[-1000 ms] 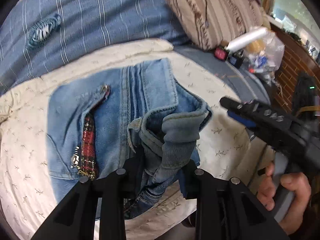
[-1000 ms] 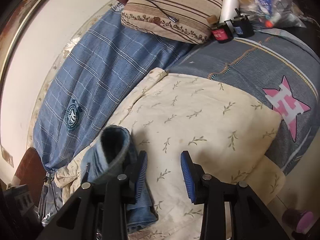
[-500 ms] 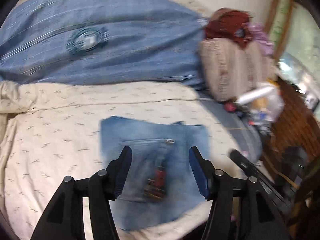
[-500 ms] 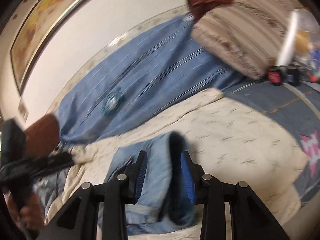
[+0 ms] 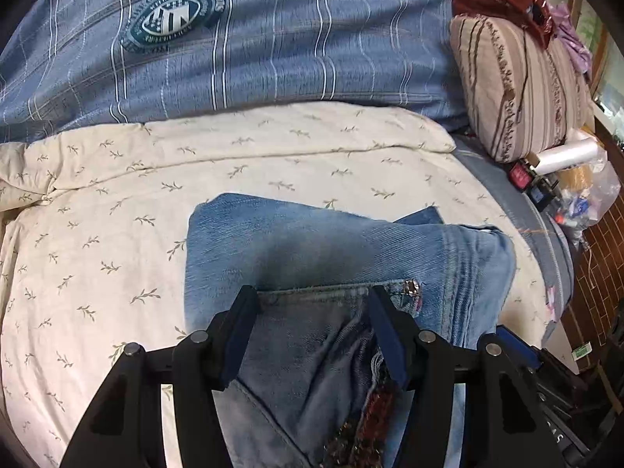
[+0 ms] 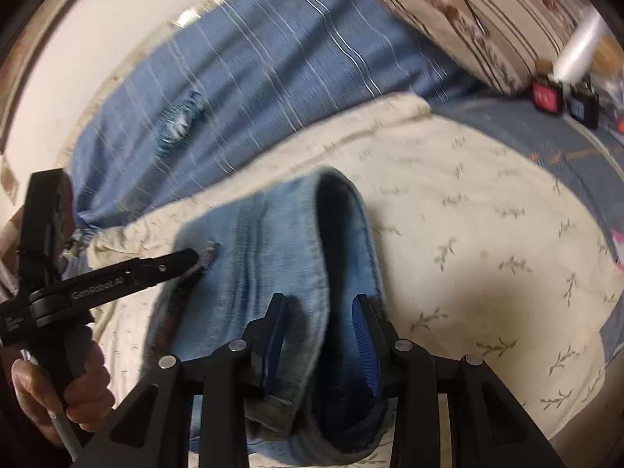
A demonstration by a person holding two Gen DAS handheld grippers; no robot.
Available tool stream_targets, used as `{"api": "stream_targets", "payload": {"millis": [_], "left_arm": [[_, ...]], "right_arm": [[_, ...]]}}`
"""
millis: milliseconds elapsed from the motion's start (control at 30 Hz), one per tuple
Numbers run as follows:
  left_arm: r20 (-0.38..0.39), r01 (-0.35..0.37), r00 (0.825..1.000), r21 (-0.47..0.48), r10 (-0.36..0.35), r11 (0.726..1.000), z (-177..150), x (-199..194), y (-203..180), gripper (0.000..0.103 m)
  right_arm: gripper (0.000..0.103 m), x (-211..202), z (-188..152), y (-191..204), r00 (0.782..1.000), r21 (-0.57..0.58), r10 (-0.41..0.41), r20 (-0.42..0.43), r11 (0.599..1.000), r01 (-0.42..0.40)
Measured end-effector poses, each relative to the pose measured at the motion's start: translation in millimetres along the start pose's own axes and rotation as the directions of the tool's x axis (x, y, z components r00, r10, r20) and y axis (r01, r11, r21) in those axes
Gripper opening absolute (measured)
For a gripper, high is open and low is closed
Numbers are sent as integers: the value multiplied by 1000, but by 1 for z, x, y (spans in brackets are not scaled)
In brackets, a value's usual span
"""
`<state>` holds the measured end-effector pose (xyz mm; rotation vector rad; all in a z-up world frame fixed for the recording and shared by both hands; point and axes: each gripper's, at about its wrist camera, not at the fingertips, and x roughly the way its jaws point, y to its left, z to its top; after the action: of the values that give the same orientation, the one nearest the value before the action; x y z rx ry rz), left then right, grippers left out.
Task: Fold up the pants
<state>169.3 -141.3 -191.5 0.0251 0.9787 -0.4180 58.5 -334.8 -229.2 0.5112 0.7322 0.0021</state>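
Light blue jeans (image 5: 343, 249) lie folded into a compact bundle on a cream leaf-print sheet (image 5: 97, 241). My left gripper (image 5: 312, 296) is open, its fingers hovering over the pocket with a red plaid trim (image 5: 374, 409). In the right wrist view the jeans (image 6: 265, 241) show a curled-up edge (image 6: 343, 210). My right gripper (image 6: 319, 304) is open and straddles that curled edge without pinching it. The left gripper (image 6: 191, 259) appears there from the side, tip at the pocket rivet.
A blue striped quilt (image 5: 234, 46) with a round badge lies behind the sheet. A striped brown pillow (image 5: 518, 85) sits at the back right, with a white roll (image 5: 565, 152), small boxes and a plastic bag beside it. A brick wall (image 5: 600, 253) is at the right.
My left gripper let go of the bunched denim, opened and now hovers over the flattened bundle. My right gripper moved onto the jeans' curled edge.
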Motion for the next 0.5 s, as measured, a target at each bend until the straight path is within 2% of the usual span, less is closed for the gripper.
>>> {"api": "stream_targets", "payload": {"millis": [100, 200, 300, 400, 500], "left_arm": [[-34, -33, 999, 23, 33, 999, 1, 12, -2, 66], [-39, -118, 992, 105, 122, 987, 0, 22, -13, 73], [-41, -143, 988, 88, 147, 986, 0, 21, -12, 76], [-16, -166, 986, 71, 167, 984, -5, 7, -12, 76], [42, -218, 976, 81, 215, 973, -14, -18, -13, 76]], "right_arm": [[37, 11, 0, -9, 999, 30, -9, -34, 1000, 10], [37, 20, -1, -6, 998, -19, -44, -44, 999, 43], [37, 23, -1, 0, 997, -73, -73, -39, 995, 70], [37, 18, 1, -5, 998, -43, -40, -38, 998, 39], [37, 8, 2, -12, 1000, 9, 9, -20, 1000, -9]]}}
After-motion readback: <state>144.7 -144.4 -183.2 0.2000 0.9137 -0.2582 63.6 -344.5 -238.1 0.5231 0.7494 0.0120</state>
